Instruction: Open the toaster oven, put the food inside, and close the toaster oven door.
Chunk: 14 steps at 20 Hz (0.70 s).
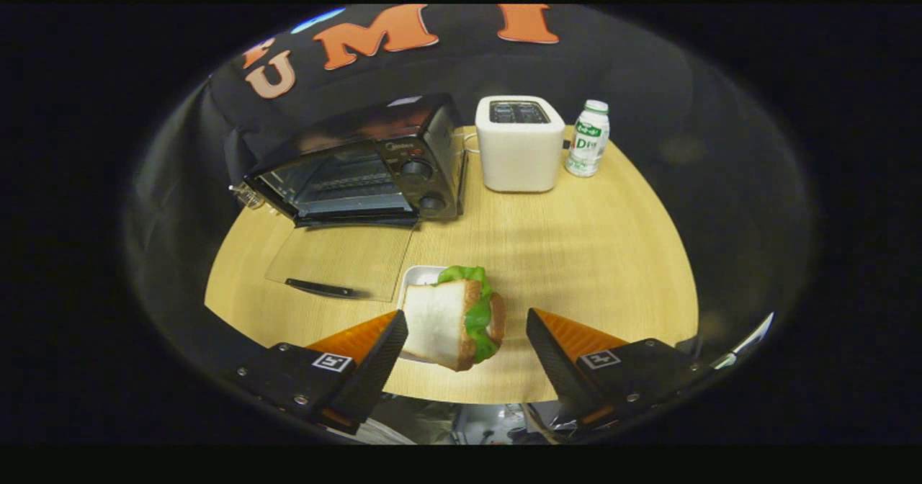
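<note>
A sandwich (455, 318) with white bread and green lettuce stands on edge on a small white plate (419, 276) near the table's front edge. My gripper (467, 336) is open, its two orange-and-black fingers (374, 351) on either side of the sandwich; the left finger is close to the bread, the right one stands apart from it. Beyond, at the back left of the table, the black toaster oven (360, 163) has its glass door (338, 261) folded down flat on the table, handle toward me, showing the rack inside.
A white pop-up toaster (520, 145) and a small white bottle (588, 138) with a green label stand at the back of the round wooden table (591, 253), right of the oven. The table's front edge runs just under my fingers.
</note>
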### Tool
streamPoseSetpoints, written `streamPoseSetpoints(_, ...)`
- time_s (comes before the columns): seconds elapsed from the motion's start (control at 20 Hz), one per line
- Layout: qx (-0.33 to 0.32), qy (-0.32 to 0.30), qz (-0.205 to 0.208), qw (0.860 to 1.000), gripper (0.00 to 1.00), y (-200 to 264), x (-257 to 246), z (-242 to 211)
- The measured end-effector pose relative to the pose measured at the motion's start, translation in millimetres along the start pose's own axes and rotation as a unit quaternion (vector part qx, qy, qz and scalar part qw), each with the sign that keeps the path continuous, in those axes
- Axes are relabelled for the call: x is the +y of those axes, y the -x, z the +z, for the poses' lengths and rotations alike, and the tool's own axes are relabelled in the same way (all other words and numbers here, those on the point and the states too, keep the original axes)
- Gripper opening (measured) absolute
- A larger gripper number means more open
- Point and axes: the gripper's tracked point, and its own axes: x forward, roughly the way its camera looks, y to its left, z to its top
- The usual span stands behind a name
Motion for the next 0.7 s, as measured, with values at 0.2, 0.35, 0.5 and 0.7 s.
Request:
streamPoseSetpoints(0.2, 0.057, -0.047, 0.059, 0.995, 0.99, -24, -11, -12)
streamPoseSetpoints(0.35, 0.088, -0.062, 0.088, 0.99, 0.99, -39, -14, -24)
streamPoseSetpoints(0.5, 0.105, -0.08, 0.127, 0.983, 0.95, -46, -7, -26)
streamPoseSetpoints(0.7, 0.104, -0.08, 0.168, 0.977, 0.68, -44, 1, -17)
